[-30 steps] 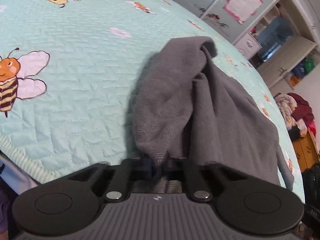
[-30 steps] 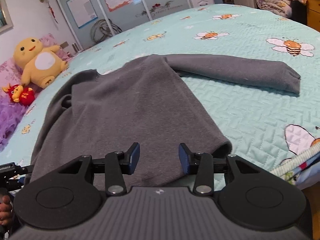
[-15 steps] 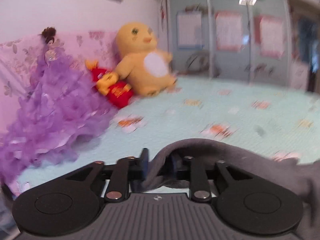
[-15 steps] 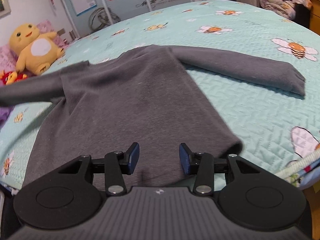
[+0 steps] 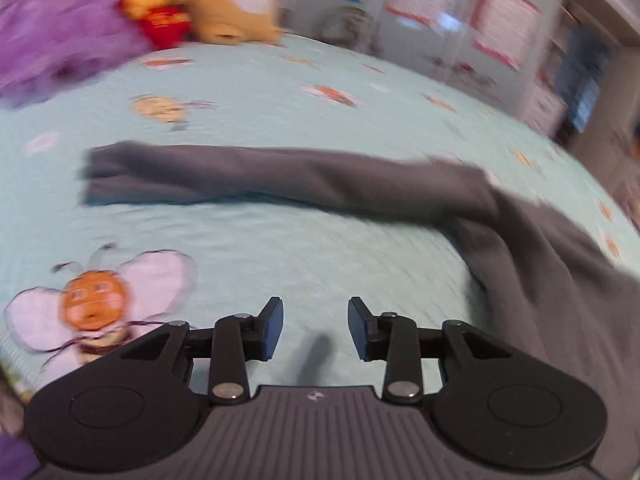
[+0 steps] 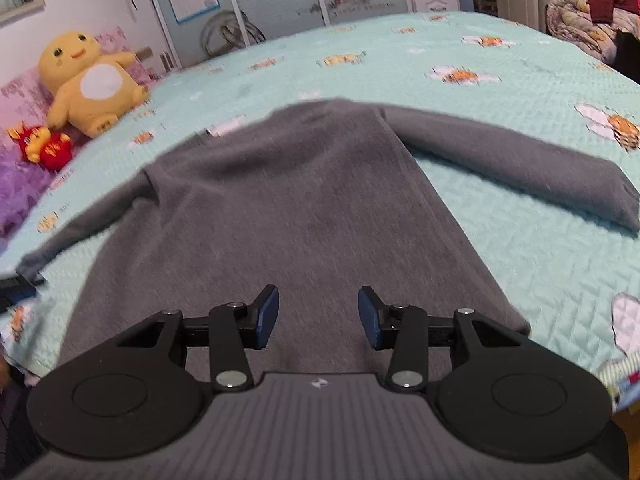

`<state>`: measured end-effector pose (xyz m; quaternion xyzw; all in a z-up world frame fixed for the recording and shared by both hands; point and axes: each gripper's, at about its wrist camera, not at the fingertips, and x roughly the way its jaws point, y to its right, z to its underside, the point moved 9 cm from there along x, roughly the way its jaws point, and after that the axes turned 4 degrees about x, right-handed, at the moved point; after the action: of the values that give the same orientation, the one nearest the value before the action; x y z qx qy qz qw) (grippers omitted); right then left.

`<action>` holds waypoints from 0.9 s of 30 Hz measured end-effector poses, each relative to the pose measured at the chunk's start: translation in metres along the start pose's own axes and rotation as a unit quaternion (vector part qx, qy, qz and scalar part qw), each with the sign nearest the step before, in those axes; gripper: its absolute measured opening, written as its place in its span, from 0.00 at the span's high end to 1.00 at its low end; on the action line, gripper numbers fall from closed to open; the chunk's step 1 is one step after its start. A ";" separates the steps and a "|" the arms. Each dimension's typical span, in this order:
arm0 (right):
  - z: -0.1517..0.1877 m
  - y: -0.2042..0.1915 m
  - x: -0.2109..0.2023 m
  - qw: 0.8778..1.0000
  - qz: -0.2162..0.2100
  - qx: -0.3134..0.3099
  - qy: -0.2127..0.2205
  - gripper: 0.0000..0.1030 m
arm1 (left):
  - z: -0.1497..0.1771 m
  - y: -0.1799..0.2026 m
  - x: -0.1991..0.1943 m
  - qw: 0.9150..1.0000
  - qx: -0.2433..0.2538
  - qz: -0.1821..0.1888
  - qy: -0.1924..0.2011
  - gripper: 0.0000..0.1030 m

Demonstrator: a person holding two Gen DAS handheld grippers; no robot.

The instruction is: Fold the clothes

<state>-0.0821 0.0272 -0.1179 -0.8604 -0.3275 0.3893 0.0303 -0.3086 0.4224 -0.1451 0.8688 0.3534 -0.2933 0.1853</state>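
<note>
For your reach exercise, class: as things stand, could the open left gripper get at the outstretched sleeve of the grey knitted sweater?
Probably yes. The left gripper is open and empty, and only bare turquoise quilted bedspread lies between it and the grey sleeve, which rests flat with nothing on it.

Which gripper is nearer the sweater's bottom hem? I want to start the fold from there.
Right. The right gripper hangs open directly above the grey sweater near its hem. The left gripper, also open, is over bare quilt, off to the sweater's sleeve side.
</note>
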 end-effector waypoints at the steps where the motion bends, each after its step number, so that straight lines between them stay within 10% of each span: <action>1: -0.005 -0.002 -0.001 1.000 -0.008 -0.001 0.007 0.57 | -0.009 0.005 0.001 1.000 0.013 0.004 0.007 0.63; 13: -0.147 -0.035 0.040 0.978 -0.112 -0.148 0.096 0.30 | -0.110 0.099 0.079 0.978 0.196 0.058 0.026 0.30; 18: -0.207 -0.018 0.127 0.980 -0.118 -0.154 0.045 0.29 | -0.140 0.141 0.137 0.959 0.273 0.071 0.007 0.30; 27: -0.231 0.000 0.275 0.981 -0.110 -0.143 -0.064 0.29 | -0.150 0.150 0.255 0.963 0.239 0.090 -0.086 0.30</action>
<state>0.2099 0.2350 -0.1359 -0.7876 -0.4739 0.3874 -0.0713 0.0037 0.5286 -0.1778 0.8875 0.1762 -0.4250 0.0272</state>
